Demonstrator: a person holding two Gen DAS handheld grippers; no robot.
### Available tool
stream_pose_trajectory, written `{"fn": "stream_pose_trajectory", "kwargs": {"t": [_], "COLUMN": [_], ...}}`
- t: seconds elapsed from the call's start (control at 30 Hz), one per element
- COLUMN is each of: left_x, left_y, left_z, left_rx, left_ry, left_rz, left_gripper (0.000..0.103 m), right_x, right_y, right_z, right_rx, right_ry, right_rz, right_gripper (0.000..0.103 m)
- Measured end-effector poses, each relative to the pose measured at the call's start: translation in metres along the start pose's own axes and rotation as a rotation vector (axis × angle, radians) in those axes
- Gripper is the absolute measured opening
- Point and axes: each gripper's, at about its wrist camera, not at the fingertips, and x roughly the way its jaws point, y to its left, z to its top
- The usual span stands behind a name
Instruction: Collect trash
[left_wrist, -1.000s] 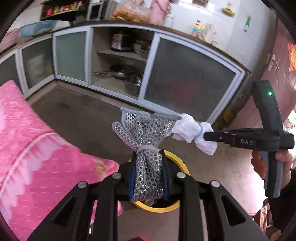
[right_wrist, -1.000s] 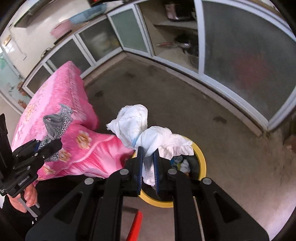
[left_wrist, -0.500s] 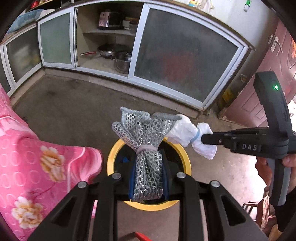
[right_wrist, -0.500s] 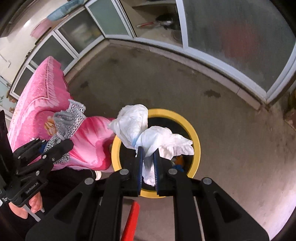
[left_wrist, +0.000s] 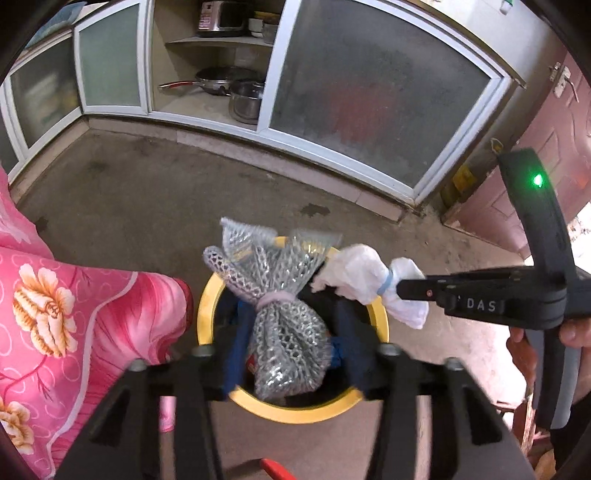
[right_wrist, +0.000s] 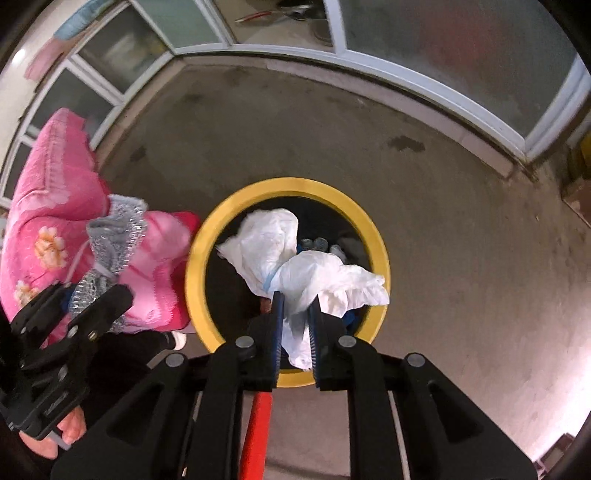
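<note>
A yellow-rimmed black trash bin (left_wrist: 207, 295) (right_wrist: 376, 236) stands on the floor below both grippers. My left gripper (left_wrist: 288, 354) is open over the bin; the grey mesh bundle (left_wrist: 284, 325), tied with a band, sits loose between its spread fingers above the bin mouth. It shows blurred in the right wrist view (right_wrist: 110, 240). My right gripper (right_wrist: 295, 328) is shut on a white tied plastic bag (right_wrist: 295, 266) and holds it over the bin. The bag and that gripper show in the left wrist view (left_wrist: 369, 277).
A table with a pink floral cloth (left_wrist: 55, 314) (right_wrist: 48, 206) stands just left of the bin. Floor cabinets with frosted sliding doors (left_wrist: 369, 92) run along the back, pots (left_wrist: 243, 99) inside an open bay. A red object (right_wrist: 255, 432) lies under the right gripper.
Both grippers have moved forward over the bin mouth. My left gripper's fingers have spread apart, letting go of the mesh bundle. The right gripper still holds the white bag.
</note>
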Motion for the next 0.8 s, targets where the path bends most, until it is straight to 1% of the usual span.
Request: {"fn": "stream_pose_trajectory", "kwargs": {"t": [0.03,0.07,0.1,0.13,0.2,0.27,0.3,0.33,0.37,0.43,0.5,0.53,0.57,0.63,0.67,0.73,0.77,0.8], "left_x": [0.0,-0.001,-0.002,-0.004,-0.007,-0.011,-0.018,-0.024,-0.032,-0.051,-0.079,-0.091,-0.104,-0.138,-0.148,-0.182,-0.191,-0.208], "left_y": [0.001,0.002,0.002,0.003,0.002,0.003,0.004,0.005,0.006,0.006,0.006,0.007,0.008,0.012,0.012,0.013,0.014,0.014], "left_z": [0.0,0.0,0.0,0.0,-0.003,-0.006,-0.008,-0.01,-0.012,-0.016,-0.019,-0.021,-0.023,-0.03,-0.033,-0.042,-0.044,-0.049], "left_rx": [-0.006,-0.013,-0.021,-0.026,-0.03,-0.039,-0.049,-0.054,-0.054,-0.036,-0.016,-0.013,-0.012,-0.018,-0.02,-0.013,-0.01,-0.004], "left_ry": [-0.006,-0.011,-0.015,-0.016,-0.015,-0.01,-0.014,-0.022,-0.031,-0.058,-0.108,-0.13,-0.156,-0.236,-0.263,-0.35,-0.367,-0.398], "left_rz": [-0.001,-0.01,-0.029,-0.04,-0.056,-0.064,-0.083,-0.1,-0.118,-0.137,-0.164,-0.173,-0.186,-0.202,-0.198,-0.163,-0.15,-0.123], "left_gripper": [0.063,0.067,0.074,0.079,0.083,0.086,0.087,0.087,0.087,0.087,0.087,0.087,0.087,0.095,0.095,0.095,0.095,0.095], "right_x": [0.001,0.001,0.001,0.0,-0.004,-0.014,-0.019,-0.025,-0.037,-0.054,-0.081,-0.092,-0.109,-0.134,-0.144,-0.172,-0.186,-0.198], "right_y": [-0.003,-0.006,-0.01,-0.012,-0.013,-0.014,-0.015,-0.016,-0.016,-0.016,-0.013,-0.009,-0.006,-0.001,0.001,0.01,0.016,0.021], "right_z": [-0.001,-0.003,-0.004,-0.007,-0.011,-0.017,-0.019,-0.022,-0.028,-0.034,-0.044,-0.048,-0.055,-0.06,-0.062,-0.074,-0.08,-0.086], "right_rx": [0.011,0.027,0.038,0.046,0.042,0.048,0.055,0.065,0.076,0.076,0.074,0.077,0.088,0.106,0.112,0.128,0.128,0.123], "right_ry": [0.001,0.004,0.003,-0.001,-0.01,-0.041,-0.057,-0.077,-0.116,-0.182,-0.28,-0.323,-0.386,-0.458,-0.48,-0.562,-0.61,-0.648], "right_rz": [-0.002,0.005,0.013,0.017,-0.009,-0.046,-0.049,-0.051,-0.05,-0.052,-0.066,-0.059,-0.043,-0.001,0.022,0.1,0.132,0.144], "right_gripper": [0.029,0.036,0.05,0.054,0.054,0.056,0.06,0.067,0.071,0.087,0.093,0.095,0.095,0.095,0.095,0.095,0.095,0.095]}}
